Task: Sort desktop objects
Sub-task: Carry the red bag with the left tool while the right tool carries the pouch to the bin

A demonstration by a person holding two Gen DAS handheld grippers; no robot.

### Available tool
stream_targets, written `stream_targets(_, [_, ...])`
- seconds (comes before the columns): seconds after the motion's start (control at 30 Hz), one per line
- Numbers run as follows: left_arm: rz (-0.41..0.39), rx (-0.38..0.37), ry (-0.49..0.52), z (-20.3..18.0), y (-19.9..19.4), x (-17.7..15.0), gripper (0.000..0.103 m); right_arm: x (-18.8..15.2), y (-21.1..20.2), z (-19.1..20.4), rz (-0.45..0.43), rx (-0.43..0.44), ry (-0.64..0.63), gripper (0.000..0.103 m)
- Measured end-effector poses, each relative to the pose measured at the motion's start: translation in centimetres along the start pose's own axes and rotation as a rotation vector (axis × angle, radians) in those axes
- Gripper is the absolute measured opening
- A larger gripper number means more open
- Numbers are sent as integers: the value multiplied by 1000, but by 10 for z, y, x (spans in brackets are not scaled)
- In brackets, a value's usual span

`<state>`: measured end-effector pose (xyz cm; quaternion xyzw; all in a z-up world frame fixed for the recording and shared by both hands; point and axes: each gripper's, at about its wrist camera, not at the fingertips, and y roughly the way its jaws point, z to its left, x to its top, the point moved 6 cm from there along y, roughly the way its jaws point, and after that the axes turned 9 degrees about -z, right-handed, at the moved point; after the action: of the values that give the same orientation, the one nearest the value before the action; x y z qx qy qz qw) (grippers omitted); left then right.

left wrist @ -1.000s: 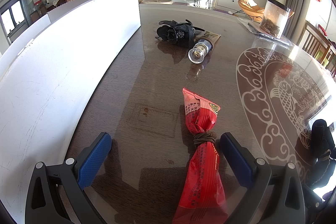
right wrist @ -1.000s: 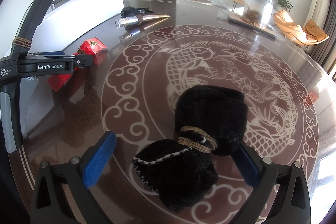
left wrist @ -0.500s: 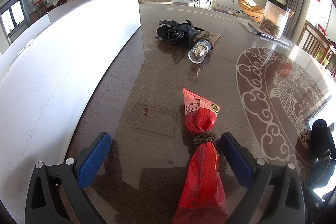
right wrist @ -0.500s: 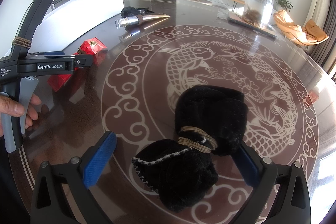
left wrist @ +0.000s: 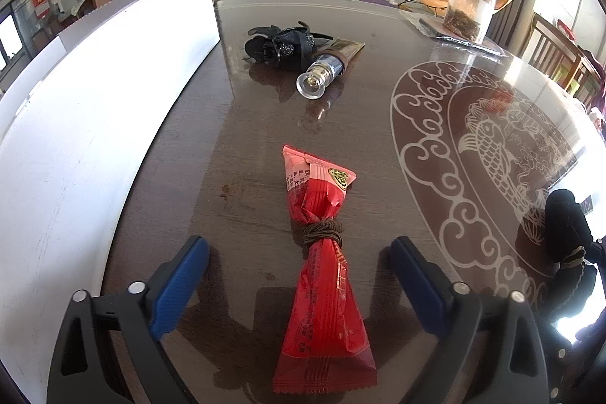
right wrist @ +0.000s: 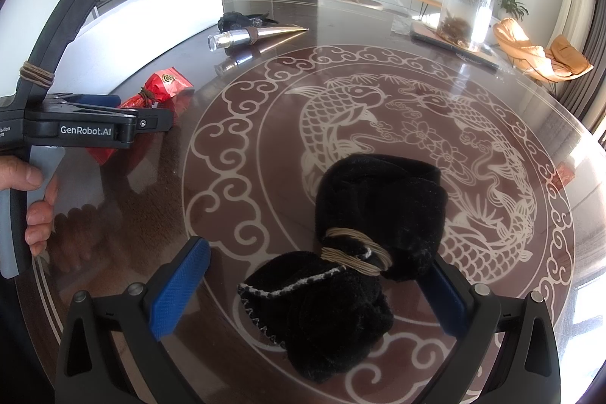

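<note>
The left gripper (left wrist: 299,275) is closing over the red snack packet (left wrist: 322,275), but its blue pads (left wrist: 178,286) are standing clear of the wrapper on both sides, so nothing is being grasped yet. The packet is lying flat on the dark table (left wrist: 257,124), pinched at the middle by a brown elastic band (left wrist: 321,233), with its long axis pointing away from the tool. To do this step well, I think the pads should be meeting the wrapper at the tied waist, where it is narrow and firm; the loose ends are likely slipping or crumpling.

The right gripper (right wrist: 314,286) is hanging released around a black velvet pouch (right wrist: 363,233), which is lying on the carp pattern near the person. Whether its right pad is brushing the cloth is hard to tell, because the pouch is hiding it.

Farther away, a silver tube (left wrist: 322,74) and a black hair accessory (left wrist: 280,44) are lying beside the white board (left wrist: 94,101) at the left.
</note>
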<state>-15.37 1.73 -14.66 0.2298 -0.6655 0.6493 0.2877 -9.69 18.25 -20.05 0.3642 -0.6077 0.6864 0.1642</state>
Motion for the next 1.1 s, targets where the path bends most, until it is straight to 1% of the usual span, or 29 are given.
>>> stream_targets(0.03, [-11, -11, 2, 1, -4, 2, 25, 0, 0, 0, 0, 0, 0, 103])
stream_targets(0.07, [-1, -21, -4, 3, -5, 3, 17, 0, 0, 0, 0, 0, 0, 103])
stream_targets(0.13, [6, -52, -53, 10, -8, 0, 17, 0, 0, 0, 0, 0, 0, 103])
stream_targets(0.2, [11, -64, -96, 15, -14, -4, 17, 0, -1, -2, -6, 15, 14, 103])
stream_targets(0.23, [11, -70, -109, 16, -18, -6, 17, 1, -4, -6, -17, 23, 39, 98])
stream_targets(0.27, [5, -73, -113, 16, -25, -7, 17, 1, -8, -13, -18, 7, 53, 77])
stream_targets(0.3, [-8, -74, -110, 16, -31, -7, 17, 2, -11, -18, -10, -6, 54, 60])
stream_targets(0.33, [-23, -76, -107, 16, -37, -5, 17, 2, -14, -23, 5, 13, 76, 32])
stream_targets(0.37, [-39, -79, -106, 16, -44, -4, 17, 2, -16, -27, 22, 42, 113, 32])
stream_targets(0.43, [-58, -92, -113, 16, -52, -1, 17, 1, -21, -32, 36, 44, 116, 32])
stream_targets(0.5, [-68, -108, -124, 16, -60, -1, 17, 4, -33, -33, 20, 42, 105, 32])
stream_targets(0.57, [-83, -125, -132, 17, -70, 1, 17, 13, -47, -30, 1, 58, 104, 32])
stream_targets(0.67, [-134, -174, -150, 21, -100, 11, 17, 37, -63, -14, -17, 89, 56, 32])
stream_targets(0.73, [-171, -184, -155, 34, -126, 21, 17, 62, -69, 6, -36, 122, 14, 32])
stream_targets(0.77, [-184, -177, -157, 46, -139, 27, 17, 78, -73, 20, -50, 146, -4, 32])
stream_targets(0.8, [-197, -165, -161, 59, -151, 33, 17, 94, -74, 36, -66, 173, -19, 32])
stream_targets(0.87, [-226, -116, -176, 95, -175, 47, 17, 129, -80, 77, -101, 249, -50, 32])
stream_targets(0.9, [-236, -86, -186, 114, -185, 51, 17, 145, -83, 99, -118, 287, -65, 32])
stream_targets(0.97, [-239, 0, -199, 157, -201, 53, 17, 174, -88, 153, -149, 376, -98, 32])
stream_targets(1.03, [-211, 88, -220, 199, -205, 45, 17, 194, -89, 206, -160, 456, -127, 33])
stream_targets(1.1, [-165, 161, -260, 236, -201, 26, 17, 204, -83, 256, -156, 511, -163, 33])
